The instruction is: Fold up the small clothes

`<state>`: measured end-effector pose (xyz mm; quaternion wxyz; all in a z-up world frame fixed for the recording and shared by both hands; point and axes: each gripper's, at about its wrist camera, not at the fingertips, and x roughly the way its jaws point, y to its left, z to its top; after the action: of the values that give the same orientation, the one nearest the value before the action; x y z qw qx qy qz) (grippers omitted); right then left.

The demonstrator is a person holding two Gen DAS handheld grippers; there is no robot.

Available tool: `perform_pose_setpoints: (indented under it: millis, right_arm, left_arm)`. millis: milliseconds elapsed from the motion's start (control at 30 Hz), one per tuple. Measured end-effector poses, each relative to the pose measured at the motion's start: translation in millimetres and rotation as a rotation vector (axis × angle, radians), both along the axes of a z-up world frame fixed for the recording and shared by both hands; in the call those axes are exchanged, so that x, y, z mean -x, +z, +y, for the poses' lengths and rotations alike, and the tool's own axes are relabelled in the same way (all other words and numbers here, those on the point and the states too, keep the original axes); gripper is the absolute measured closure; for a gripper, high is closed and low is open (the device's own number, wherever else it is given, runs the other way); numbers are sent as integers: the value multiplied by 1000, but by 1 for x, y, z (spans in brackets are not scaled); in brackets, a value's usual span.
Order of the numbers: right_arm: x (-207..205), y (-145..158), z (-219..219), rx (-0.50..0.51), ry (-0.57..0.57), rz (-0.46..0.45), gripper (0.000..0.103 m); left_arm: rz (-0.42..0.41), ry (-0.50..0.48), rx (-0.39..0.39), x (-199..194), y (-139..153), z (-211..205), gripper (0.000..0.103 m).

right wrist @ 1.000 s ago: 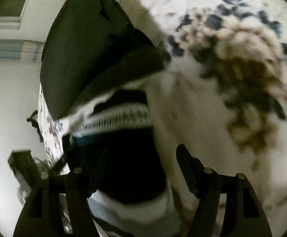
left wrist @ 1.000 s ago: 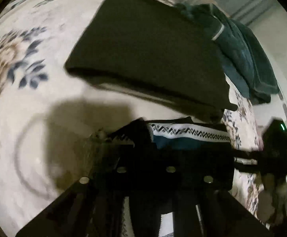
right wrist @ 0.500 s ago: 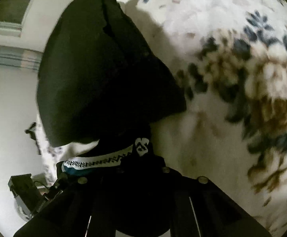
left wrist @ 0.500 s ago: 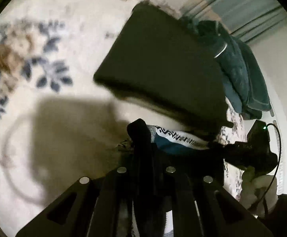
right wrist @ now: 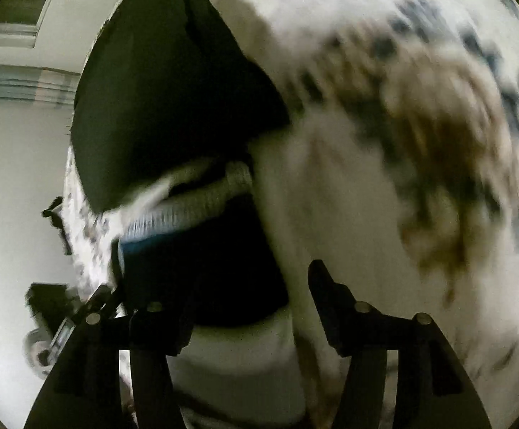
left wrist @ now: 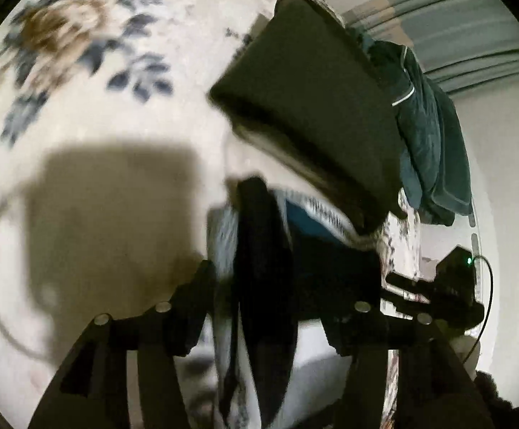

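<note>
A small black garment with a white patterned waistband and a teal inside lies on the flowered bed cover, in the left wrist view [left wrist: 266,279] and the right wrist view [right wrist: 205,264]. My left gripper [left wrist: 277,286] stands open, its fingers wide apart on either side of a raised fold of the garment. My right gripper [right wrist: 248,296] is open too, with the garment's edge between and in front of its fingers [right wrist: 327,293]. A folded dark olive garment [left wrist: 313,107] lies just beyond; it also shows in the right wrist view [right wrist: 159,100].
A dark teal pile of clothes [left wrist: 427,136] lies behind the olive one near the bed's edge. The flowered bed cover [left wrist: 80,53] stretches left, and in the right wrist view [right wrist: 438,125] it stretches right. The other gripper's body [left wrist: 452,286] shows at the right.
Both grippers went from shut on the black garment half a second ago to open now. The garment has dropped between the left fingers. Both views are blurred by motion.
</note>
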<state>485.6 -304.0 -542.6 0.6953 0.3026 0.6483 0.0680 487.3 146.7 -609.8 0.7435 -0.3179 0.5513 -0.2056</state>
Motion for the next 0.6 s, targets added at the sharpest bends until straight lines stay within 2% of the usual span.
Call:
perform_pose_setpoints:
  millis: [100, 167, 200, 233, 267, 367, 467, 500, 567, 600]
  right_arm:
    - [44, -9, -29, -133, -29, 66, 43]
    - [62, -21, -23, -173, -9, 104, 43]
    - [69, -26, -21, -166, 11, 112, 43]
    - [74, -30, -17, -143, 23, 107, 43]
    - [76, -32, -16, -114, 28, 97, 41]
    - [76, -34, -10, -29, 31, 81, 39]
    - [71, -21, -4, 18, 41, 73, 38]
    - [71, -15, -1, 20, 45, 66, 37]
    - [83, -6, -11, -11, 49, 65, 37]
    - [91, -1, -12, -31, 53, 74, 37]
  left_arm:
    - [41, -15, 24, 15, -9, -6, 51]
    - [36, -24, -2, 19, -14, -13, 54]
    - [26, -17, -39, 17, -15, -14, 60]
    - [14, -23, -47, 16, -16, -16, 87]
    - [23, -24, -63, 15, -21, -13, 88]
    - [58, -5, -16, 11, -31, -4, 87]
    - [69, 15, 24, 18, -23, 9, 84]
    - [69, 26, 32, 25, -18, 15, 80]
    - [65, 50, 58, 42, -5, 26, 60]
    - [55, 61, 71, 55, 2, 31, 45]
